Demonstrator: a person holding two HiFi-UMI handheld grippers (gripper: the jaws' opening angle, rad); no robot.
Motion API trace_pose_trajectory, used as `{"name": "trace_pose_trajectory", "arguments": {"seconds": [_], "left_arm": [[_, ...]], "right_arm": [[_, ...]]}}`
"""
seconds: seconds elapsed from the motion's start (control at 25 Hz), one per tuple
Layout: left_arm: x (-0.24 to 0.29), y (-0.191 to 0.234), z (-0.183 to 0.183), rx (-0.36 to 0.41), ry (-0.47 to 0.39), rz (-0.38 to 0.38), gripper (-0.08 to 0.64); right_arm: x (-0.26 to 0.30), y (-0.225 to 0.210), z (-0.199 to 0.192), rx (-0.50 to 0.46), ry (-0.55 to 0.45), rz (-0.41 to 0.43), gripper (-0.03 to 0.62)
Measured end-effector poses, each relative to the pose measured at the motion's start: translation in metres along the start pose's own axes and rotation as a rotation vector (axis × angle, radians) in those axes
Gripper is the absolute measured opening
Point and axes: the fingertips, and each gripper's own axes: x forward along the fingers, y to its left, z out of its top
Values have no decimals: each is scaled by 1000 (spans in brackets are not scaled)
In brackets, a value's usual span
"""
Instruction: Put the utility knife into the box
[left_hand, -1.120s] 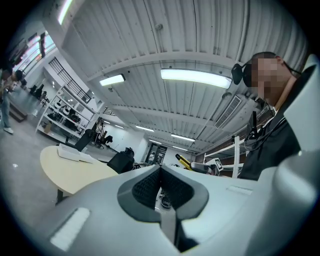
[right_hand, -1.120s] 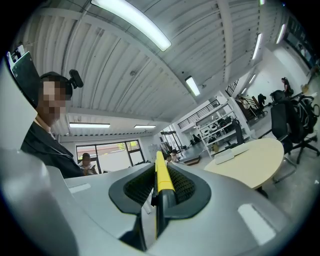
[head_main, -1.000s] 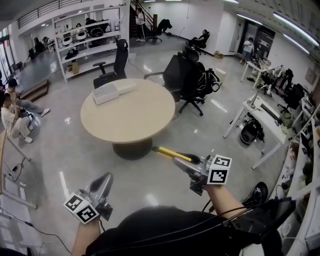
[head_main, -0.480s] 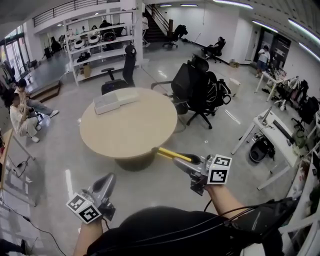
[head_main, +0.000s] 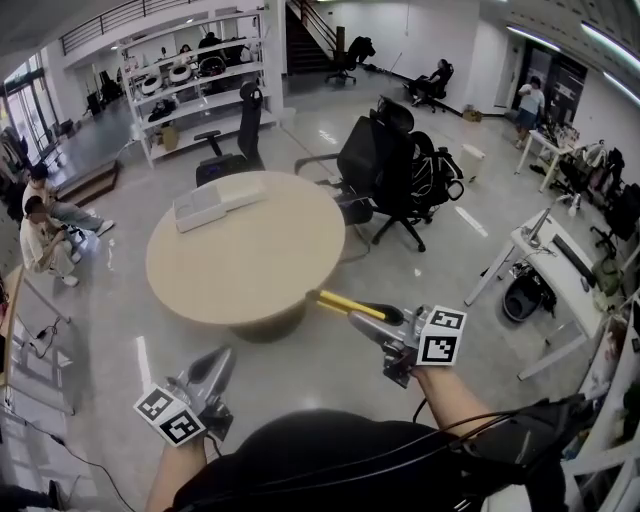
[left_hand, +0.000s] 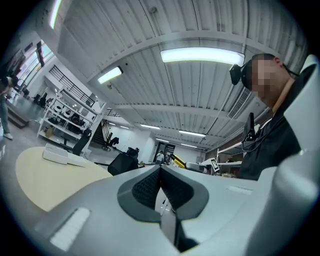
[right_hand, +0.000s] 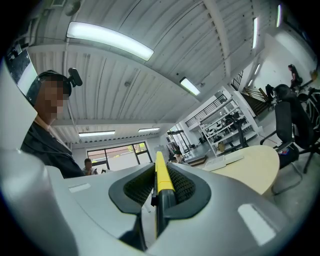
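My right gripper (head_main: 378, 318) is shut on a yellow utility knife (head_main: 349, 305), whose yellow end sticks out toward the round table (head_main: 250, 270). In the right gripper view the utility knife (right_hand: 162, 178) is pinched between the dark pads (right_hand: 182, 187). A white flat box (head_main: 218, 199) lies at the table's far left edge, with the white box (right_hand: 227, 159) also small in the right gripper view. My left gripper (head_main: 210, 366) hangs low over the floor, and in the left gripper view its pads (left_hand: 150, 186) meet with nothing between them.
Black office chairs (head_main: 390, 160) stand behind and to the right of the table. White shelving (head_main: 190, 75) lines the back wall. People sit at the far left (head_main: 45, 240). A white desk (head_main: 550, 265) stands at the right.
Both grippers have drawn closer to the round table, which has shifted left and slightly nearer in the head view. The knife stays clamped in the right gripper.
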Motion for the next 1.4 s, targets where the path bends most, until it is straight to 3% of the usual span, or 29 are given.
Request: {"name": "trace_pose_trajectory", "arguments": {"seconds": [0.36, 0.72, 0.92, 1.12, 1.4], "left_arm": [[20, 74, 13, -28, -3, -37, -2], [6, 215, 87, 8, -27, -111, -2], [-1, 286, 116, 9, -34, -116, -2], [-13, 346, 123, -6, -32, -104, -2], [-14, 396, 127, -34, -43, -50, -2]], "right_arm": [[59, -41, 7, -8, 25, -37, 87], [204, -61, 31, -54, -1, -83, 87], [275, -77, 35, -64, -7, -85, 87], [329, -100, 25, -46, 0, -99, 87], [376, -128, 26, -29, 36, -73, 87]]}}
